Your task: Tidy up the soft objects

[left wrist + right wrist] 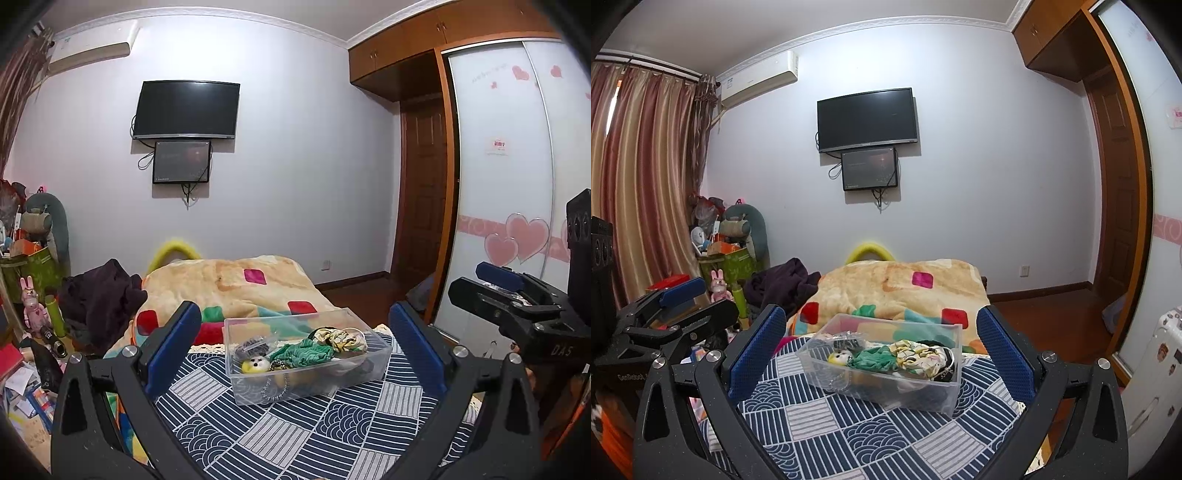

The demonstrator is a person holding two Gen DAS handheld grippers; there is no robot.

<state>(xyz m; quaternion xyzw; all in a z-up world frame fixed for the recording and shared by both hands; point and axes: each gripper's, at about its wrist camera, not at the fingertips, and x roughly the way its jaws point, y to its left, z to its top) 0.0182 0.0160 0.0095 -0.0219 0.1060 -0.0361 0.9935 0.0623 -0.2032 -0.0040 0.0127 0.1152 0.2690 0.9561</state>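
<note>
The left tool (295,332) is held level with its blue-padded fingers (177,332) spread wide, nothing between them. The right tool (881,334), just beside it on the right, is likewise wide open and empty, pointing the same way.

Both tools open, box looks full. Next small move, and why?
Probably ease both tools back: the green cloth, floral scrunchie and yellow plush already lie inside the clear box, and the patterned cloth around it shows nothing loose.

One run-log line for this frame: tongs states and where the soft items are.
left tongs: open, empty | right tongs: open, empty | clear box: on patterned cloth | soft items: inside box
</note>
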